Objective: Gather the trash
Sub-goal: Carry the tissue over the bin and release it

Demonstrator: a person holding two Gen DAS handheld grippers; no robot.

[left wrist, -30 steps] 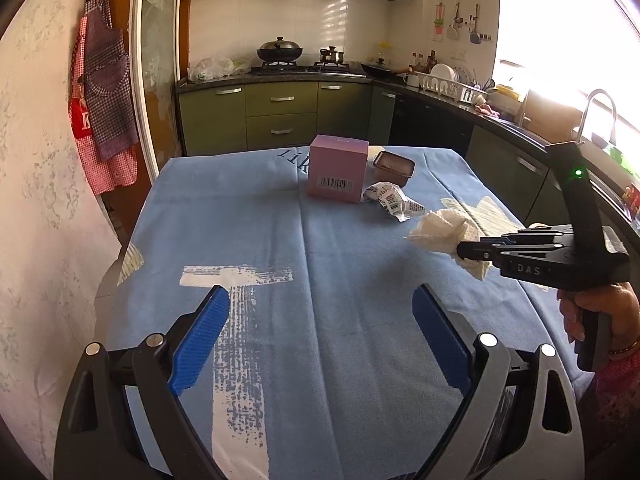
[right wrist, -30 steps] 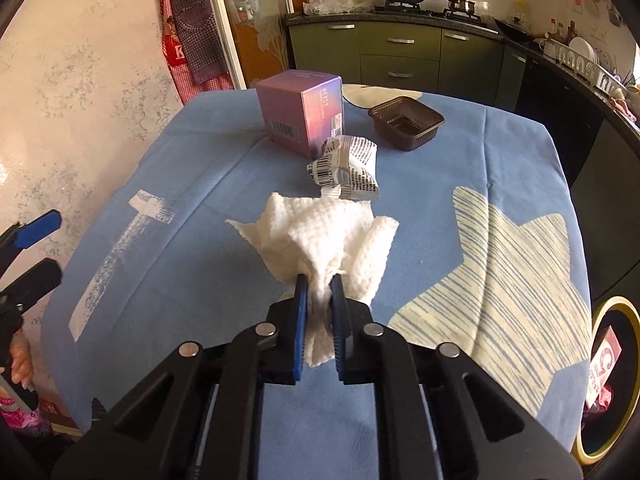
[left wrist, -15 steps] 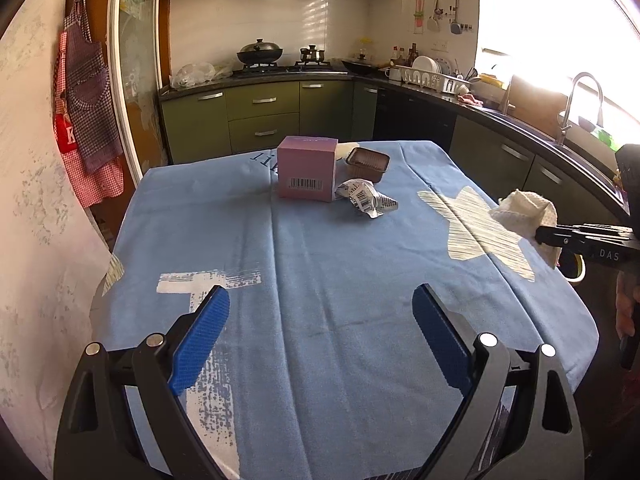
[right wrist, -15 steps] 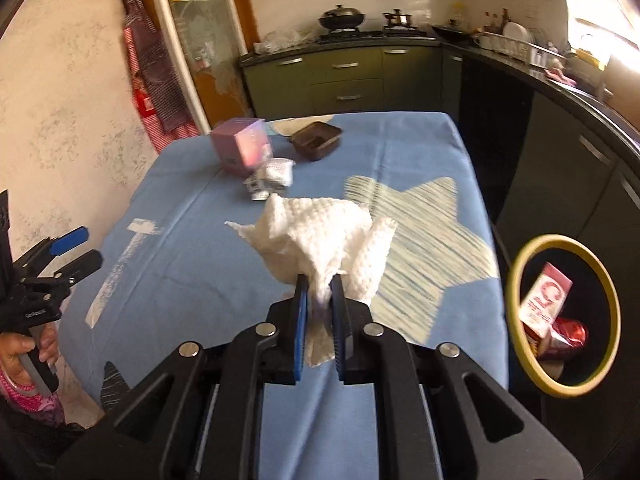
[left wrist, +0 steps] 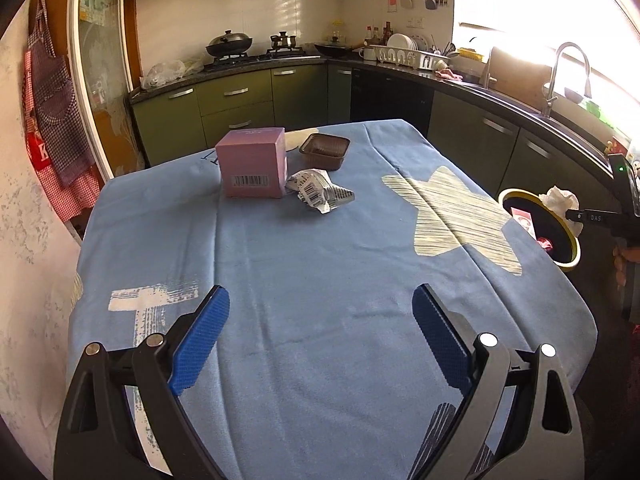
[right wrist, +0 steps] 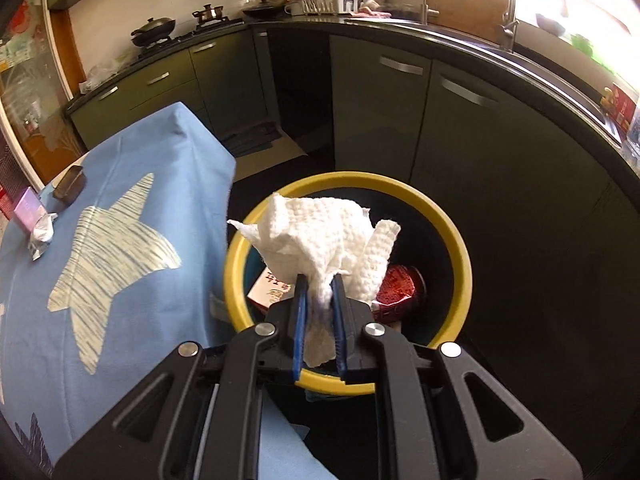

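Paper towel (right wrist: pixel 320 240), white and crumpled, is pinched in the right gripper (right wrist: pixel 319 284) above the yellow-rimmed trash bin (right wrist: pixel 460 252); its jaws have just been opening slightly. Left gripper (left wrist: pixel 320 308) hangs released over the desk (left wrist: pixel 320 260).

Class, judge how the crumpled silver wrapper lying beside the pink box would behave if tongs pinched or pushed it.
The crumpled silver wrapper is probably very light and floppy: thin creased foil that lies loosely. Pushed, it would likely slide over the blue tablecloth, not roll. A pinch should crush it further.

A blue tablecloth (left wrist: pixel 320 264) with a cream striped star (left wrist: pixel 452 208), a pink box (left wrist: pixel 254 168), a white paper towel (right wrist: pixel 320 240), a yellow-rimmed bin (right wrist: pixel 456 240).
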